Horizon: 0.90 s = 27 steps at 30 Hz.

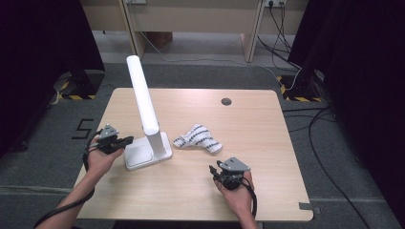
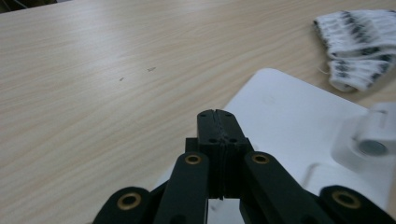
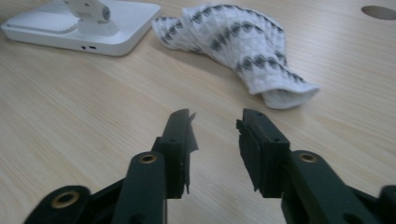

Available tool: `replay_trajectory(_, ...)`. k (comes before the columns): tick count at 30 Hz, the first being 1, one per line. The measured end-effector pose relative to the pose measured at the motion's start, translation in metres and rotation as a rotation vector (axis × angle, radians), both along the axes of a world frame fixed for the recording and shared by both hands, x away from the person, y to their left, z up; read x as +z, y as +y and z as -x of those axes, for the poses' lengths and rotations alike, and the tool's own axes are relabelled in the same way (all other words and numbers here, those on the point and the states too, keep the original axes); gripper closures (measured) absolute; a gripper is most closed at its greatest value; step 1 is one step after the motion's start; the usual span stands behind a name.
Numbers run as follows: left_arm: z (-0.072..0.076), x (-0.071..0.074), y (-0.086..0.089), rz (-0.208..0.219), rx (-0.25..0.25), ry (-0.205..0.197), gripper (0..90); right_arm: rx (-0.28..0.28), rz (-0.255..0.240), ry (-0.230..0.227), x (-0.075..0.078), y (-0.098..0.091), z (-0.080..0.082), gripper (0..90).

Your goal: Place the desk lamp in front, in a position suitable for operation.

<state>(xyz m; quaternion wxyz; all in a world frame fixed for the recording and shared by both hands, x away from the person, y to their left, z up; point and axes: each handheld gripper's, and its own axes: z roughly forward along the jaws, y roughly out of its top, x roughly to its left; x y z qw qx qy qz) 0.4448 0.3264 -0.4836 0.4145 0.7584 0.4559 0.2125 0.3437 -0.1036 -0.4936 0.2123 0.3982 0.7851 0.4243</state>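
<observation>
Pale wooden table carried a patterned cloth near its middle, beside the lamp base. Left gripper was clamped shut, empty; right gripper stood half open, empty.

Right gripper: jaws apart, nothing between them
Cloth: crumpled on the table, beyond the jaws
Lamp base: just beside the cloth

Cloth right of lamp base (just beside), on table.
</observation>
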Motion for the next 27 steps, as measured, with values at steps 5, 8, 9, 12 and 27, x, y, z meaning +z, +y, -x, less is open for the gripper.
replay_trajectory(5, -0.016, -0.003, 0.0, -0.031, 0.024, 0.01, 89.3, 0.022, 0.005, 0.018, 0.0, 0.014, -0.003, 77.2)
replay_trajectory(8, -0.026, -0.005, 0.0, -0.072, 0.023, 0.01, 89.3, 0.049, 0.007, 0.041, -0.003, 0.027, -0.004, 85.9)
replay_trajectory(9, -0.03, -0.007, 0.0, -0.079, 0.023, 0.015, 89.3, 0.049, 0.007, 0.041, -0.003, 0.027, -0.004, 85.9)
replay_trajectory(12, -0.038, -0.012, -0.003, -0.105, 0.02, 0.04, 89.4, 0.073, 0.0, 0.057, -0.006, 0.038, -0.005, 90.0)
replay_trajectory(27, -0.042, -0.025, -0.007, -0.145, -0.021, 0.133, 89.5, 0.135, 0.017, 0.093, -0.011, 0.063, -0.007, 90.0)
